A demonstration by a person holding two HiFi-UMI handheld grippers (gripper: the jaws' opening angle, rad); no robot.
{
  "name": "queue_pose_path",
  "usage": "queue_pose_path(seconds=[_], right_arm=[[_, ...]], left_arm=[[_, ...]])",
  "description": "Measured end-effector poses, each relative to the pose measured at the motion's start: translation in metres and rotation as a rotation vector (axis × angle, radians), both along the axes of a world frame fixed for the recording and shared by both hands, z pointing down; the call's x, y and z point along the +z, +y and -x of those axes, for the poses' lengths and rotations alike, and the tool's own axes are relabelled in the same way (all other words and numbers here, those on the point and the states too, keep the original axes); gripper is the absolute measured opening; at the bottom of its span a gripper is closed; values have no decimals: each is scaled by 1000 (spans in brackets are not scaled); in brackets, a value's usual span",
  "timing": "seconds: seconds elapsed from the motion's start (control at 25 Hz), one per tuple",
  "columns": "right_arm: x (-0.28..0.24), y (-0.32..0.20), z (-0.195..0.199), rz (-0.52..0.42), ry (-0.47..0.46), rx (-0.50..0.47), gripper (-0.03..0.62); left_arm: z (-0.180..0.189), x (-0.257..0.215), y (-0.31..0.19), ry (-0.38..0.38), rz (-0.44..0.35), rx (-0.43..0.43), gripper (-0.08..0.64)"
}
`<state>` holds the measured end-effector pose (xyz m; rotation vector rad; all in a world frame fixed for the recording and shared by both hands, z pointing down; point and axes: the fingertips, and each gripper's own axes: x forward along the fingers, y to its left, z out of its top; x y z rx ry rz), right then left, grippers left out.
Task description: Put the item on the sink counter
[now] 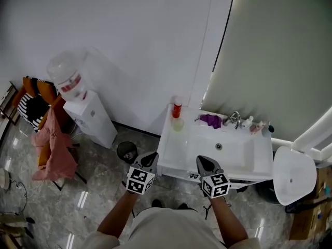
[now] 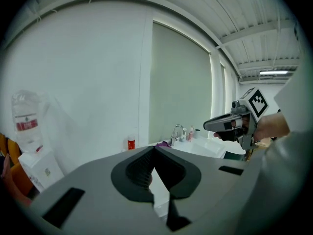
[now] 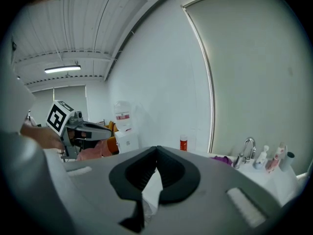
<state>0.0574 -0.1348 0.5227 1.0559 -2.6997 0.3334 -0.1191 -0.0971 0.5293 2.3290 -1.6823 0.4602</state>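
Note:
The white sink counter (image 1: 171, 157) stands against the wall in front of me. On its back edge sit a red bottle (image 1: 177, 109), a pale cup (image 1: 178, 123) and a purple cloth (image 1: 210, 120) beside the faucet (image 1: 234, 119). My left gripper (image 1: 153, 155) hovers off the counter's front left corner, shut, with nothing between its jaws (image 2: 154, 147). My right gripper (image 1: 200, 159) hangs over the counter's front edge, also shut and empty (image 3: 157, 147). Each gripper shows in the other's view: the right gripper (image 2: 230, 124) and the left gripper (image 3: 80, 129).
A water dispenser (image 1: 78, 97) stands left of the sink, with a chair draped in clothes (image 1: 49, 139) beyond it. A black bin (image 1: 127, 150) sits on the floor by the counter's left corner. Small bottles (image 1: 251, 124) line the faucet's right side. A round white seat (image 1: 293, 174) is at the right.

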Motion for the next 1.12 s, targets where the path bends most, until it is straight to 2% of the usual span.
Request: queue_pose_path(seconds=[0.2, 1.12], right_arm=[[-13, -5, -11, -59, 2, -42, 11], [-28, -6, -42, -58, -48, -76, 11]], left_arm=[[-12, -14, 0, 2, -29, -27, 6], [-41, -22, 4, 19, -33, -76, 8]])
